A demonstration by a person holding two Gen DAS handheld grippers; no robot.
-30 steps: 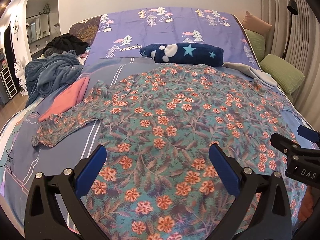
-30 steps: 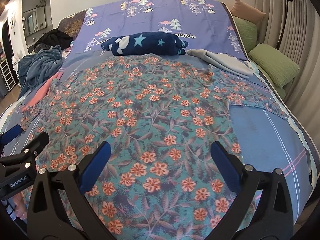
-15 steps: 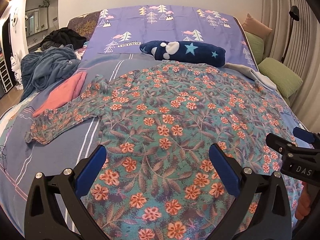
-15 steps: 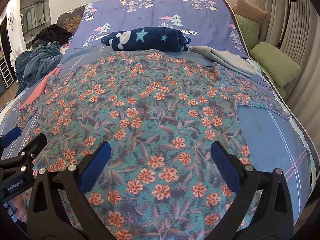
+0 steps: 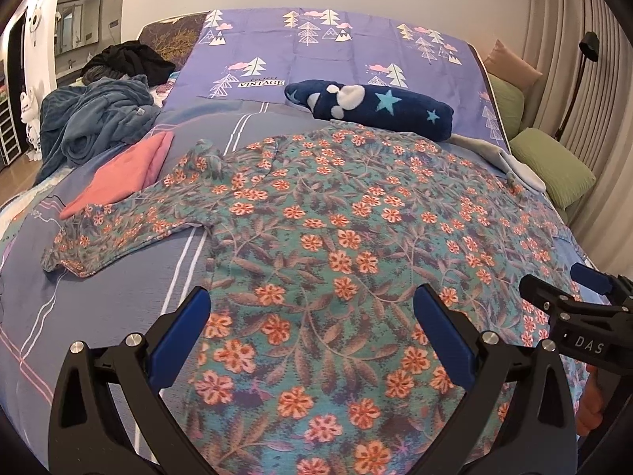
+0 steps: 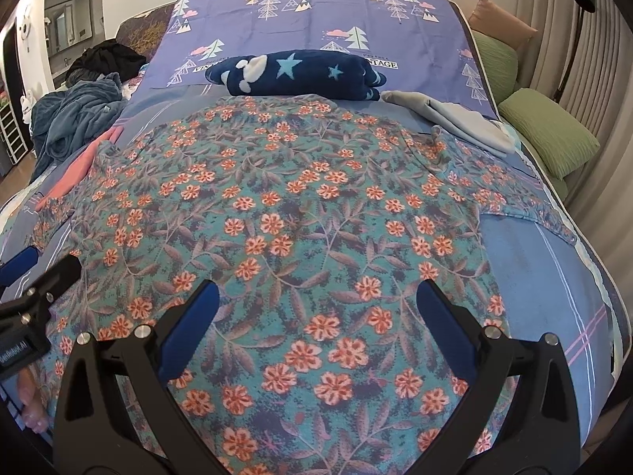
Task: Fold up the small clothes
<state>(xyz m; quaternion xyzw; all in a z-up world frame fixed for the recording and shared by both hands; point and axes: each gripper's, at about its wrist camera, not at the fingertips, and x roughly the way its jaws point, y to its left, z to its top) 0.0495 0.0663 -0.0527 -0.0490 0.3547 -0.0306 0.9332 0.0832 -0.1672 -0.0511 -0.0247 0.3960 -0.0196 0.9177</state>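
Shirt [image 5: 356, 237]: lying spread flat on the bed [image 5: 118, 297] (floral print).
Left gripper [image 5: 312, 316]: hovering, fingers wide apart.
Right gripper [image 6: 316, 308]: hovering, fingers wide apart.

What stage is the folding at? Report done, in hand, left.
Done: the flowered top lies spread flat on the bed, both sleeves out to the sides. In hand: nothing; the left tongs and right tongs are open above its near hem. Left: every fold; no crease shows yet.

Bare sheet [image 6: 530, 277] right of floral shirt [image 6: 300, 213] free; star blanket [image 6: 300, 75] blocks far end.
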